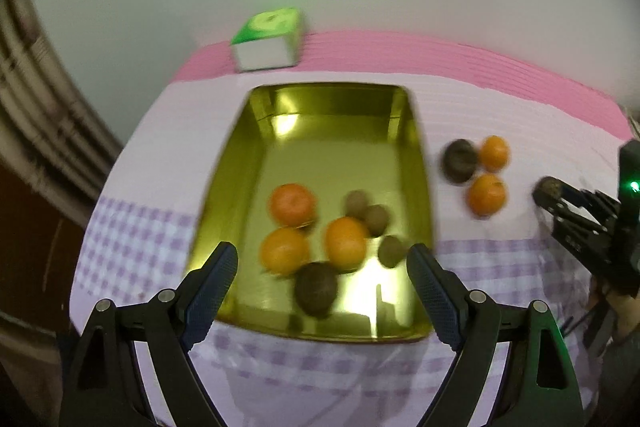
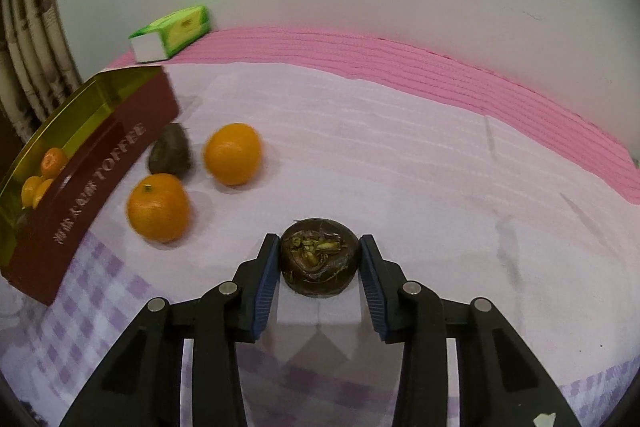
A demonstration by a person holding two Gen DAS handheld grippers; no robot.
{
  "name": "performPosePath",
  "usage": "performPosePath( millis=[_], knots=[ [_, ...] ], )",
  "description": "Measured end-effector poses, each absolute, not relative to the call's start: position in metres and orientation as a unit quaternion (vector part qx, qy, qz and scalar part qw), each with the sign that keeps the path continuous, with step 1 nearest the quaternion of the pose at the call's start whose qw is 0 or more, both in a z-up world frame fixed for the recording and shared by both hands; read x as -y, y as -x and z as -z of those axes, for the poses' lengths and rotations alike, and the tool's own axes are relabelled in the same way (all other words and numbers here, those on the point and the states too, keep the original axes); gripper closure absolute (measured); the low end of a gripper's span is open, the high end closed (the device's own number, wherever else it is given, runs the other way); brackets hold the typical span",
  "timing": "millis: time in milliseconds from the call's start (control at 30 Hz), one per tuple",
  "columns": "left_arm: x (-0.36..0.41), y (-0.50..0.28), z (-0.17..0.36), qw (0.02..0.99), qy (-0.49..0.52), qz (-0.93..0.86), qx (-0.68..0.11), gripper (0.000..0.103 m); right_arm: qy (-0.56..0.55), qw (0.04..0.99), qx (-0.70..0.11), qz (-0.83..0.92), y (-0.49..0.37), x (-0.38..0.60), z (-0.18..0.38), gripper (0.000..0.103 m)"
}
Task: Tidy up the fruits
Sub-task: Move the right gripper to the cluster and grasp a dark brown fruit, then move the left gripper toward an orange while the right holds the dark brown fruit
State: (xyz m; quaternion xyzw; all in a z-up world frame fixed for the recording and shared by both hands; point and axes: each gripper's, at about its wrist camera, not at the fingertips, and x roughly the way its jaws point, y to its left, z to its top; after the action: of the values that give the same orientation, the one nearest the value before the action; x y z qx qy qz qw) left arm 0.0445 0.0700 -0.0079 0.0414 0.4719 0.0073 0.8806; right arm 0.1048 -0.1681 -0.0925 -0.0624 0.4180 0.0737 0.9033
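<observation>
The right hand-held gripper (image 2: 319,259) has its two blue pads against the sides of a dark brown, flattened round fruit (image 2: 318,261), pinching it; the fruit rests on the pale cloth of the tabletop (image 2: 400,155), its stem scar turned up toward the camera, its broad width running across from pad to pad. Beyond it to the left lie two oranges (image 2: 158,207) and another dark fruit (image 2: 171,149), close together and just beside the red wall of the toffee tin (image 2: 100,171). The tin is rectangular; in the left wrist view its long axis runs away from the camera toward the green tissue box (image 1: 267,41) at the far edge. Its gold inside holds three oranges (image 1: 292,205) and several brown fruits (image 1: 316,289), clustered in the near half. The left hand-held gripper (image 1: 322,259) hangs spread wide above the tin's near end, nothing between its pads.
</observation>
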Motion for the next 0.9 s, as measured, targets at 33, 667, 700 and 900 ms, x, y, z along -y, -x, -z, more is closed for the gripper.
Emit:
performPosePath(
  millis=[33, 667, 700, 900],
  knots=[
    [-0.061, -0.046, 0.007, 0.881, -0.045, -0.001, -0.471, 0.016, 0.058, 0.904, -0.418, -0.067, -0.105, 0.176, 0.092, 0.066],
    [0.047, -0.086, 0.025, 0.864, -0.041, 0.087, -0.493, 0.016, 0.009, 0.908, -0.419, -0.010, -0.098, 0.251, 0.091, 0.065],
    [0.049, -0.089, 0.028, 0.862, -0.039, 0.089, -0.497, 0.016, 0.009, 0.908, -0.419, -0.010, -0.098, 0.251, 0.091, 0.065],
    [0.063, -0.096, 0.039, 0.858, -0.050, 0.096, -0.502, 0.016, -0.001, 0.908, -0.418, -0.015, -0.095, 0.258, 0.090, 0.065]
  ],
)
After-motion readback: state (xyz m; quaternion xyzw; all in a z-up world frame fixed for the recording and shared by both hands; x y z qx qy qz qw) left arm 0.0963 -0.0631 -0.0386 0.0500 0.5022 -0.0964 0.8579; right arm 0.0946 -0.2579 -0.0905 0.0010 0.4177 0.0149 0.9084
